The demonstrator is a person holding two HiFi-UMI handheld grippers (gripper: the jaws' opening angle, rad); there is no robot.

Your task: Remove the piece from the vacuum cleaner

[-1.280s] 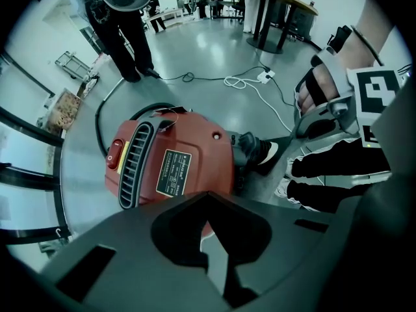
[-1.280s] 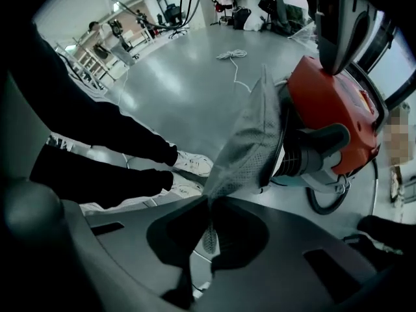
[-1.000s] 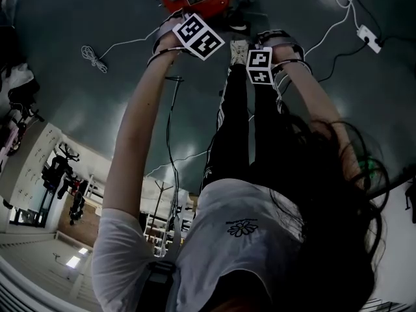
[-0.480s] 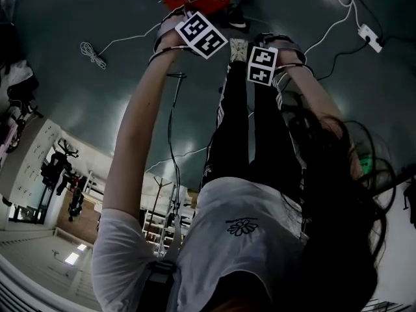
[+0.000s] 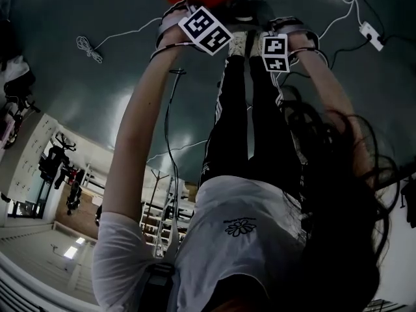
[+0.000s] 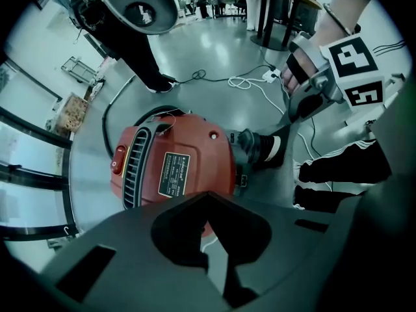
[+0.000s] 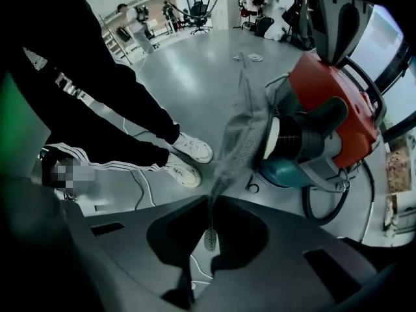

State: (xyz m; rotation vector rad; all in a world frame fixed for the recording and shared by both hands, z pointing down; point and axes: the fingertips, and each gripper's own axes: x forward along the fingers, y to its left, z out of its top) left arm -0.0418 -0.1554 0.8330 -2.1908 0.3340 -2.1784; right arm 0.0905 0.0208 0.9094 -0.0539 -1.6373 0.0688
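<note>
Right gripper view: right gripper (image 7: 207,239) jaws pinched on near tail of grey mesh sleeve (image 7: 246,132); far end at red vacuum cleaner (image 7: 335,103) port, right. Soft, light, probably stretchy; firmer hold nearer port. Left gripper (image 6: 211,242) jaws together, empty.

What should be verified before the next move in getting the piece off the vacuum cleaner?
1. Right gripper clamped on the grey mesh piece: ok.
2. Mesh piece free of the vacuum cleaner: cannot tell; its far end overlaps the hose port.
3. Left gripper steadying the vacuum cleaner: cannot tell; jaws together with nothing between them, contact not visible.
4. Person's shoes out of the pull line: ok, they are off to one side of the mesh.
</note>
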